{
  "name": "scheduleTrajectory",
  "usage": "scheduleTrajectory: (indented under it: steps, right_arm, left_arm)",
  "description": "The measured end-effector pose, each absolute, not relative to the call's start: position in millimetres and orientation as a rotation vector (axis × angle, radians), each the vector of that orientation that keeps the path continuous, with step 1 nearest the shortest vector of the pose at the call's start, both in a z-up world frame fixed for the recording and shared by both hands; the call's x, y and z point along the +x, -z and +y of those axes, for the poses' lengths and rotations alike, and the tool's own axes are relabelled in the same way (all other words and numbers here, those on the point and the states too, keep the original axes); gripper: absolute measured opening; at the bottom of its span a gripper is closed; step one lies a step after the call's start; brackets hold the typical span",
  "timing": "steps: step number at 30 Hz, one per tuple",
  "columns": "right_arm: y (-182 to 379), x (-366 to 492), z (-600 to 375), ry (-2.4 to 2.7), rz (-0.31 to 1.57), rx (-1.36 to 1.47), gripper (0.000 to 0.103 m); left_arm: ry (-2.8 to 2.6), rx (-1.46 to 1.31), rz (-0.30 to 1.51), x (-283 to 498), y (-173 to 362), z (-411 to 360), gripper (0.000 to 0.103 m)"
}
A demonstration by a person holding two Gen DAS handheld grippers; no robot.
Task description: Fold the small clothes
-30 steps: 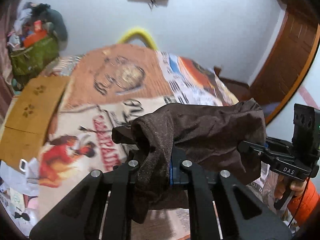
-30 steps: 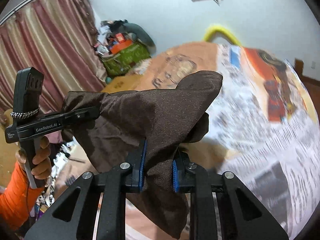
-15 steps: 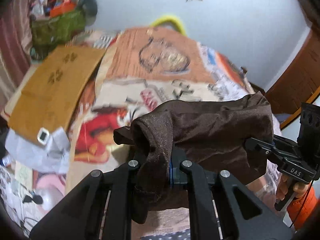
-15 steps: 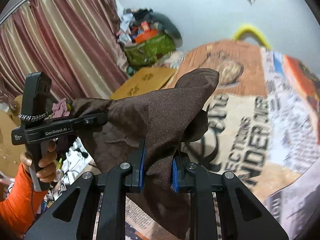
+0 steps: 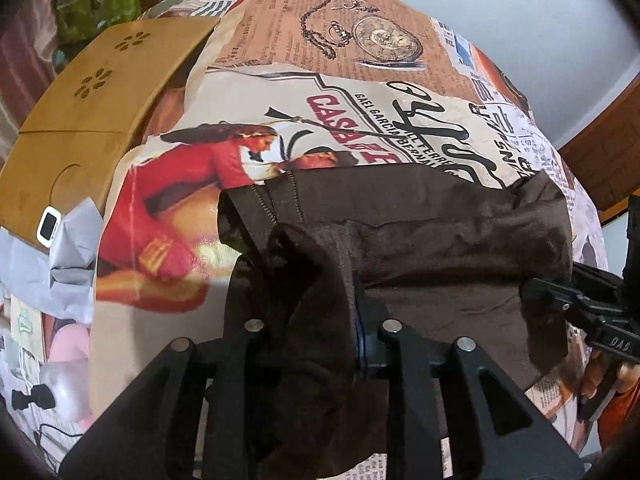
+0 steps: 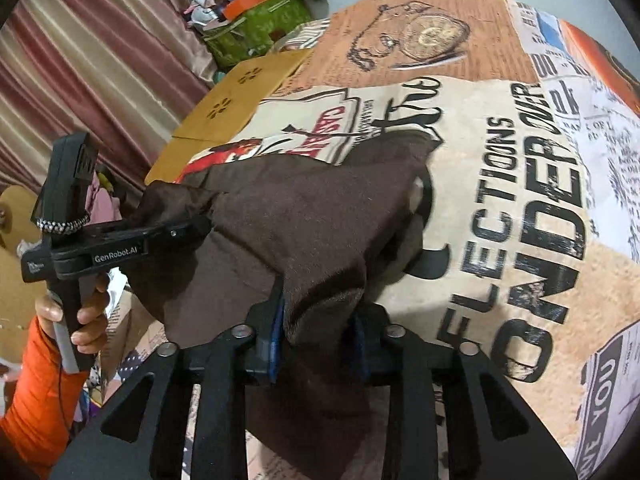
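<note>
A small dark brown garment (image 5: 420, 232) hangs stretched between my two grippers, and its far edge lies on the printed bed cover (image 5: 360, 92). My left gripper (image 5: 308, 320) has a bunched corner between its fingers; its jaws are opening but the cloth still fills the gap. My right gripper (image 6: 316, 320) holds the other corner of the garment (image 6: 312, 208) between its blue pads (image 6: 276, 320), jaws likewise opening. Each gripper shows in the other's view: the right (image 5: 560, 292) at the cloth's right end, the left (image 6: 192, 228) at its left end, held by a hand (image 6: 88, 320) in an orange sleeve.
A wooden board (image 5: 92, 112) lies along the bed's left side, with a small white device (image 5: 48, 224) by it. Beyond stand a green bag (image 6: 260, 28) of clutter and striped curtains (image 6: 80, 80). A brown door frame (image 5: 600, 152) is at the right.
Both grippers have come down and tilted toward the bed. The garment, carried in the air before, now rests its far edge on the cover. Both pairs of jaws stand wider.
</note>
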State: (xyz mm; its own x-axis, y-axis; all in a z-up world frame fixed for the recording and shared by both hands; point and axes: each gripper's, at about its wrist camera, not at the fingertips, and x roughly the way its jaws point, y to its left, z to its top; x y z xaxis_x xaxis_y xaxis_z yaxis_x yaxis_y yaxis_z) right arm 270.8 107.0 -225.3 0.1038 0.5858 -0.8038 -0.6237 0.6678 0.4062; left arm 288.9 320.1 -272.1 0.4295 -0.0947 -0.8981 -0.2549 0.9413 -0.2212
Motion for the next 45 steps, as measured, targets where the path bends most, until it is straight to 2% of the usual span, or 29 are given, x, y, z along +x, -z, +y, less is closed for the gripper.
scheduleTrajectory:
  steps: [2, 4, 6, 12, 17, 22, 26, 30, 35, 38, 40, 45]
  right_arm:
    - [224, 270, 99, -0.883, 1.169, -0.03, 0.038]
    - [219, 270, 92, -0.863, 1.162, -0.031, 0.038]
    - [212, 270, 81, -0.855, 1.14, -0.024, 0.038]
    - [175, 266, 68, -0.851, 1.014, -0.042, 0.039]
    - [158, 262, 90, -0.918, 0.953, -0.064, 0.047]
    - [174, 261, 125, -0.98, 0.973, -0.138, 0.048]
    - [196, 272, 139, -0.96, 1.027, -0.171, 0.048]
    - [205, 281, 135, -0.942, 1.048, -0.161, 0.048]
    - [217, 290, 130, -0.917, 1.064, -0.208, 0.048]
    - [225, 296, 125, -0.932, 1.077, -0.167, 0.048]
    - [226, 298, 123, -0.931, 1.079, -0.143, 0.048]
    - [220, 298, 115, -0.877, 1.064, -0.123, 0.048]
  left_arm:
    - [-0.121, -0.321, 1.115, 286, 266, 320, 0.034]
    - [-0.181, -0.252, 1.072, 277, 254, 321, 0.051]
    - [-0.203, -0.239, 1.036, 268, 244, 326, 0.054]
    - [-0.239, -0.344, 0.949, 232, 216, 352, 0.054]
    - [-0.186, -0.359, 0.92, 222, 202, 342, 0.054]
    - [-0.111, -0.28, 0.925, 242, 201, 305, 0.054]
    - [-0.105, -0.233, 0.982, 267, 221, 294, 0.054]
    - [-0.247, -0.168, 1.048, 289, 250, 302, 0.046]
    - [-0.259, -0.233, 1.061, 295, 271, 317, 0.047]
    - [-0.27, -0.212, 1.059, 296, 273, 317, 0.048]
    - [-0.292, -0.212, 1.058, 297, 271, 320, 0.052]
    - [-0.331, -0.306, 1.04, 286, 263, 340, 0.052]
